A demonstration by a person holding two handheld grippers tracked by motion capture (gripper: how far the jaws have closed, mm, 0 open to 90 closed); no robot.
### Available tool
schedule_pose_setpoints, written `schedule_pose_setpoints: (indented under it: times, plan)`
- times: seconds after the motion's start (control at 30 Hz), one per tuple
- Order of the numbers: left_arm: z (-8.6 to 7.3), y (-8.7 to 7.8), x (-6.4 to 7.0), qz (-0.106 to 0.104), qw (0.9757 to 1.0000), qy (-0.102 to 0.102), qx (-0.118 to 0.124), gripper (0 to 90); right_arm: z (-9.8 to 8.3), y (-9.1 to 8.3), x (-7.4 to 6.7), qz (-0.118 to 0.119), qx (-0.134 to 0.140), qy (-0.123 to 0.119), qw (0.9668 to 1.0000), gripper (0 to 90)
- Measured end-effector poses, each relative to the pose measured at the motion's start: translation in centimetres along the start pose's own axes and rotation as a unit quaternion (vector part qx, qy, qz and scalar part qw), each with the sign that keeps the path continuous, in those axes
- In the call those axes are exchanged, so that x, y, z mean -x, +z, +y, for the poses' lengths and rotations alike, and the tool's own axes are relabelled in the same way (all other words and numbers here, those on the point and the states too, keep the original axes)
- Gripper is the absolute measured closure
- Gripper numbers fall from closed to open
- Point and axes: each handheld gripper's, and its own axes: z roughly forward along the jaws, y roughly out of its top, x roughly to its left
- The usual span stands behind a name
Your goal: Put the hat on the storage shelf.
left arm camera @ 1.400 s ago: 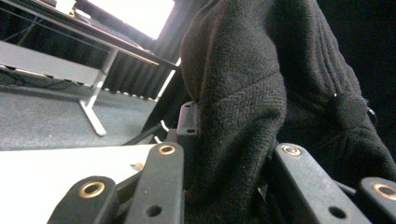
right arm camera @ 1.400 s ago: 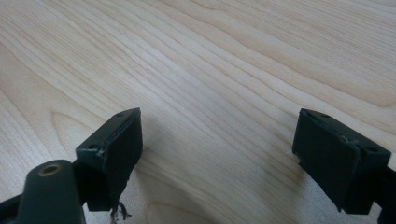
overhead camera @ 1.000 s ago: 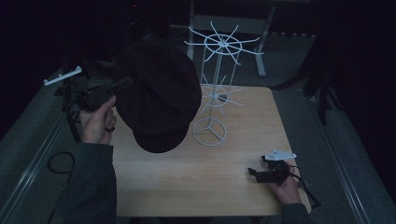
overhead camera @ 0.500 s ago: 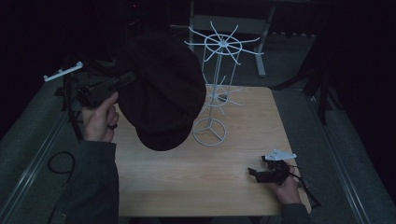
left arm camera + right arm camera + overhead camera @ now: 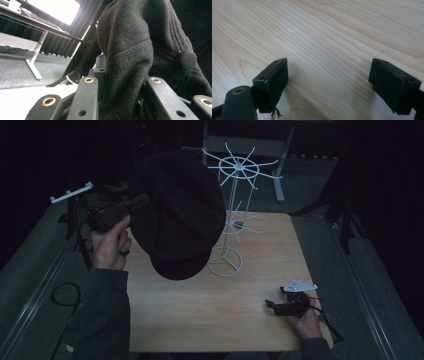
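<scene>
The left gripper [image 5: 127, 206] is raised above the table's left edge, its jaws clamped on the fabric of a dark woollen cap [image 5: 180, 215], which hangs in the air in front of a white wire rack [image 5: 235, 215]. In the left gripper view the cap [image 5: 140, 50] fills the space between the jaws. The right gripper [image 5: 282, 304] rests low on the near right part of the table [image 5: 210, 315], jaws spread wide with nothing between them. The table is pale wood with a clear grain [image 5: 324, 32]. The room is dim; grey carpeted floor [image 5: 320, 185] surrounds the table, and a desk with white legs [image 5: 277, 170] stands behind the rack.
</scene>
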Motion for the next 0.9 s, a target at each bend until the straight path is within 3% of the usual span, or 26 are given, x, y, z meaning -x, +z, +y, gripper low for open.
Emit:
schedule_pose_setpoints:
  times: [0.3, 0.47, 0.9]
  plan:
    - [0.6, 0.8, 0.6, -0.012, 0.9999, -0.002, 0.003, 74.1, 0.0, 0.0, 0.0, 0.000, 0.000, 0.000, 1.0000, 15.9]
    - [0.9, 1.3, 0.6, -0.006, 1.0000, -0.001, 0.002, 74.0, 0.0, 0.0, 0.0, 0.000, 0.000, 0.000, 1.0000, 15.9]
    - [1.6, 3.2, 0.7, -0.009, 0.9997, -0.019, 0.014, 74.0, 0.0, 0.0, 0.0, 0.000, -0.001, 0.000, 1.0000, 15.9]
